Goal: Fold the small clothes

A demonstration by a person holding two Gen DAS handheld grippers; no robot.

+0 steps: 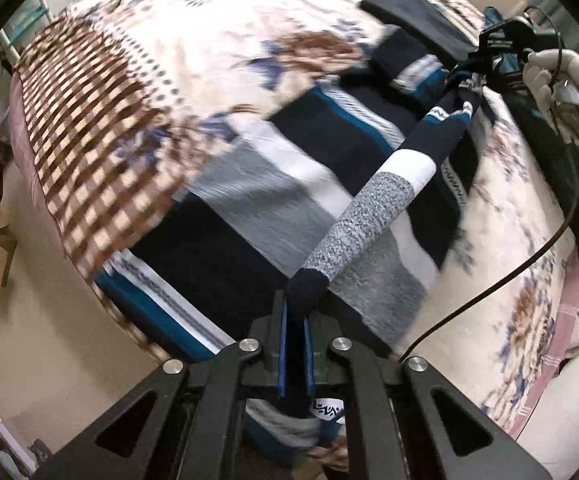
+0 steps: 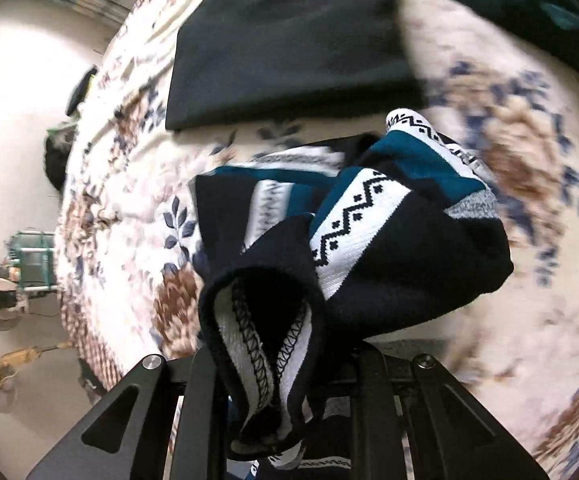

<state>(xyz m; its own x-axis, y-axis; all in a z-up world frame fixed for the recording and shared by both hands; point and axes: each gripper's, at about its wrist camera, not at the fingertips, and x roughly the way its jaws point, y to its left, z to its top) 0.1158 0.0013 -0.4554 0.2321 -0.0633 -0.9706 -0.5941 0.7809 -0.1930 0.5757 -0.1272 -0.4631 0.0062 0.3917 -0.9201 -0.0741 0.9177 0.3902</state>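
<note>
Closest in the left wrist view, the left gripper (image 1: 296, 312) is clamped tight on the dark navy end of a striped sweater (image 1: 373, 200), its blue-edged fingers (image 1: 283, 344) nearly together. From there a rolled fold of navy, grey, white and teal knit stretches taut, up off the bed (image 1: 193, 32), to the right gripper (image 1: 485, 60), held by a pale gloved hand (image 1: 549, 76). The rest of the sweater lies spread on the floral blanket below. In the right wrist view, the right gripper (image 2: 277, 364) is closed on the sweater's (image 2: 377, 216) bunched navy edge. Farther off lies a folded dark garment (image 2: 289, 44).
</note>
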